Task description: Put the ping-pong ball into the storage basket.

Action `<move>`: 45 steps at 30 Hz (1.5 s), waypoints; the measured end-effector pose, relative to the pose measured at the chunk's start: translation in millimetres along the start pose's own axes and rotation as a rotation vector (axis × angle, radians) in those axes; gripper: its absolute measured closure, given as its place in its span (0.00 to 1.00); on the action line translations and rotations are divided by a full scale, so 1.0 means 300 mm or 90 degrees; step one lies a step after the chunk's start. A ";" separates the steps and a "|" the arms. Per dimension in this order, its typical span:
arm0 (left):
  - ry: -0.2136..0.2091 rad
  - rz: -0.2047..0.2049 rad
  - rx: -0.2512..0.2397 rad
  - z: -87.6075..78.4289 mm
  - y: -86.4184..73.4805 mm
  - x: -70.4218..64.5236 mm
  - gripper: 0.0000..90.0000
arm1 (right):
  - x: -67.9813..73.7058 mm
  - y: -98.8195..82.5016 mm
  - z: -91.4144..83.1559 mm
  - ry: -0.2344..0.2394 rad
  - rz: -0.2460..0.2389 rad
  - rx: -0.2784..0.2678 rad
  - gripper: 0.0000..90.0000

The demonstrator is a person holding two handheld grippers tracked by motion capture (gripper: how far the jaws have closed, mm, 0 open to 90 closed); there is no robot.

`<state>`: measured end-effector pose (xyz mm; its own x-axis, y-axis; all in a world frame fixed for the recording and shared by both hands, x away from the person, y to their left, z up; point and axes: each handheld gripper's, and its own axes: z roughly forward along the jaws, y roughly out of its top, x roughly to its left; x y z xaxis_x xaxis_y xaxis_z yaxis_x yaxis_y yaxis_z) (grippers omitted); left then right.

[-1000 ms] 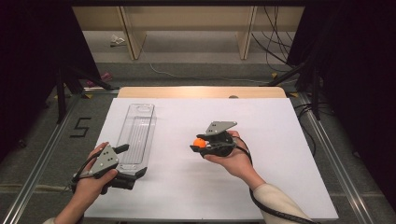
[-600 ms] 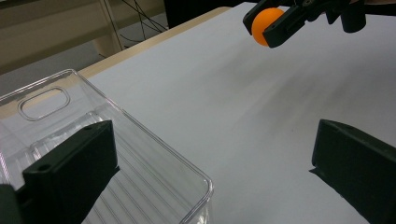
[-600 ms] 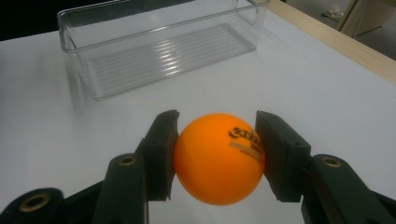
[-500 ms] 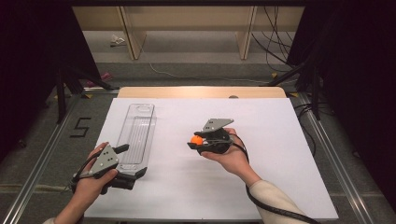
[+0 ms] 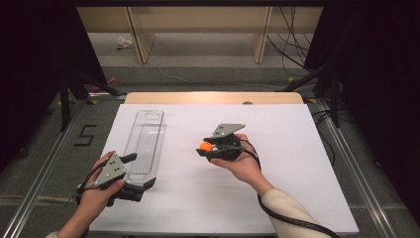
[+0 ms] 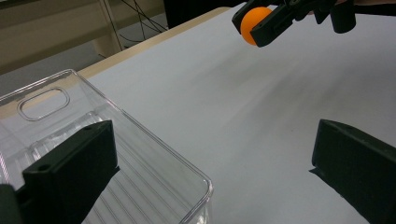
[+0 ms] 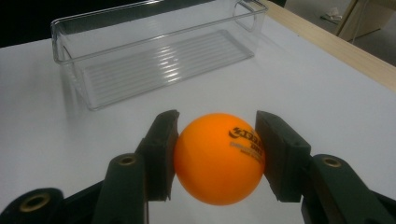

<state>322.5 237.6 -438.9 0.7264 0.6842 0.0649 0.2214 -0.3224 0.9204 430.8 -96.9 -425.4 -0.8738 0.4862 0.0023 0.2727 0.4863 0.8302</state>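
Right gripper [image 5: 203,148] clenched on small orange plastic ball [image 5: 205,147] | we see long clear plastic bin [image 5: 144,144] left of it, frame centre-left | left gripper [image 6: 210,177] gaping at bin's near end

Readable marks
A "5" [image 5: 85,135] is marked on the floor; black print on the ball [image 7: 219,158] cannot be made out.

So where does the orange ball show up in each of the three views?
High view: the orange ball sits centre, between the right gripper jaws, above the white table.
Left gripper view: top edge, right of centre, clamped in the other gripper.
Right gripper view: lower centre, pressed between both black jaws.
Shared landmark: the clear plastic bin.
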 end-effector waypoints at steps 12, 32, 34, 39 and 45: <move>0.000 0.000 0.000 0.000 0.000 0.000 0.00 | -0.007 0.017 0.019 -0.002 0.000 -0.003 0.57; -0.001 0.000 0.000 0.000 0.000 0.001 0.00 | -0.012 0.044 0.053 0.002 0.000 -0.008 0.57; -0.001 0.000 0.000 0.000 0.000 0.001 0.00 | -0.013 0.046 0.057 0.002 0.000 -0.008 0.57; 0.000 0.000 0.000 -0.001 0.000 0.001 0.00 | -0.016 0.053 0.067 0.002 0.000 -0.010 0.57; -0.001 -0.001 0.000 0.000 0.000 0.001 0.00 | -0.017 0.060 0.072 0.001 0.001 -0.010 0.57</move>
<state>322.6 237.8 -438.9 0.7273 0.6834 0.0633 0.2222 -0.3216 0.9204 448.8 -74.9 -422.5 -0.8737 0.4864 0.0050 0.2683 0.4733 0.8391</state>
